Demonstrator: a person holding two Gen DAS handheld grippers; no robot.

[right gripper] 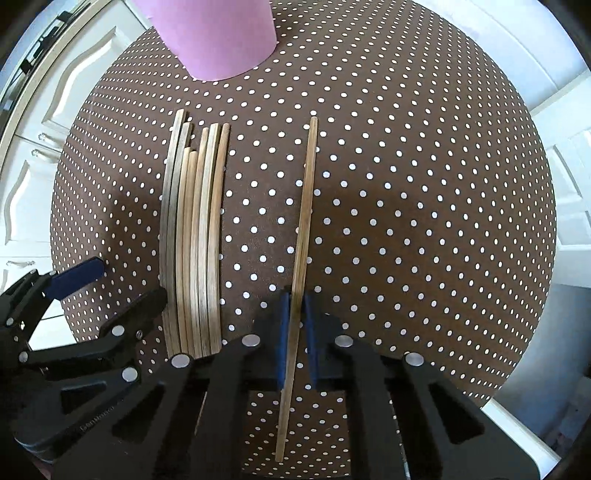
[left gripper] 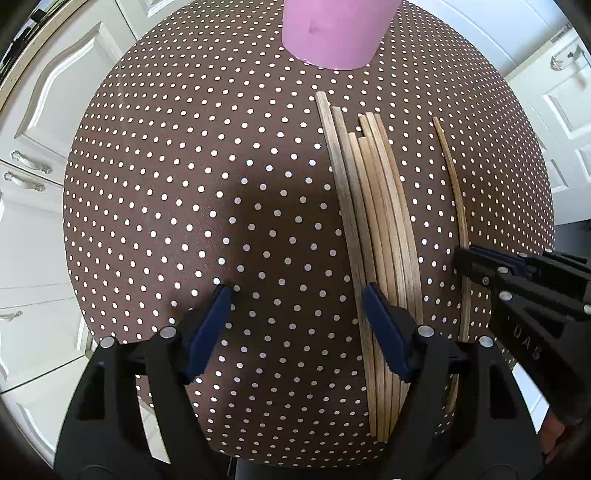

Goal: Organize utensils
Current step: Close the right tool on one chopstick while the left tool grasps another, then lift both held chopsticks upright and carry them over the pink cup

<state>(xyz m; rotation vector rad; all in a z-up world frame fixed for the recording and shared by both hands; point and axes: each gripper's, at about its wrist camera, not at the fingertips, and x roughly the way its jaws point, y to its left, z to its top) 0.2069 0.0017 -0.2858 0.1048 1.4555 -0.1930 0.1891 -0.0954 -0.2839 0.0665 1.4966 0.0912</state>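
Observation:
Several wooden chopsticks [left gripper: 380, 236] lie side by side in a bundle on the dotted brown tablecloth; the bundle also shows in the right wrist view [right gripper: 195, 240]. A single chopstick [right gripper: 304, 221] lies apart to the right of it, also seen in the left wrist view [left gripper: 458, 206]. My right gripper [right gripper: 294, 325] is shut on this single chopstick near its near end. My left gripper [left gripper: 295, 306] is open and empty, its right finger [left gripper: 384, 325] over the bundle. A pink cup [left gripper: 336, 33] stands at the far side, also in the right wrist view [right gripper: 218, 40].
The round table [left gripper: 166, 184] with brown polka-dot cloth fills both views. White cabinets with handles [left gripper: 29, 166] stand to the left, more white doors [left gripper: 565, 110] to the right.

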